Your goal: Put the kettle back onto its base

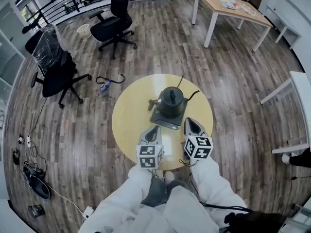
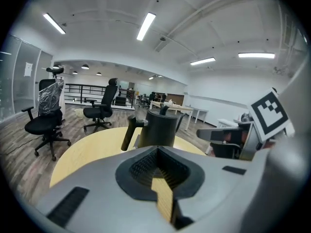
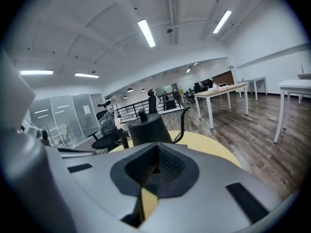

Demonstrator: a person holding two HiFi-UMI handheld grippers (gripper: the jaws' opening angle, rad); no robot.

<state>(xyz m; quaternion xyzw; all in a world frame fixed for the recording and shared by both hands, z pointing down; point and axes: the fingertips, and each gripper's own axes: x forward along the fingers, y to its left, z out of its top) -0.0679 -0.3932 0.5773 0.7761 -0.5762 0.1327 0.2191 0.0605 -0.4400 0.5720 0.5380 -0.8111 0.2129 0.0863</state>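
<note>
A black gooseneck kettle [image 1: 171, 102] stands upright on its flat dark base [image 1: 167, 120] in the middle of a round yellow table [image 1: 130, 116]. Its handle points left and its thin spout right. Both grippers hover side by side over the table's near edge, a little short of the kettle. My left gripper [image 1: 154, 128] is shut with nothing in it; in its own view the kettle [image 2: 158, 127] is just beyond the closed jaws [image 2: 156, 150]. My right gripper [image 1: 191, 122] is also shut and empty, with the kettle [image 3: 148, 129] ahead of its jaws [image 3: 156, 147].
A thin cable [image 1: 181, 80] runs off the table's far side. Two black office chairs [image 1: 114, 19] [image 1: 56, 69] stand at the back left, near a bottle [image 1: 105, 85] on the wooden floor. A wooden desk [image 1: 231, 8] is at the far right and a white table [image 1: 301, 93] at the right edge.
</note>
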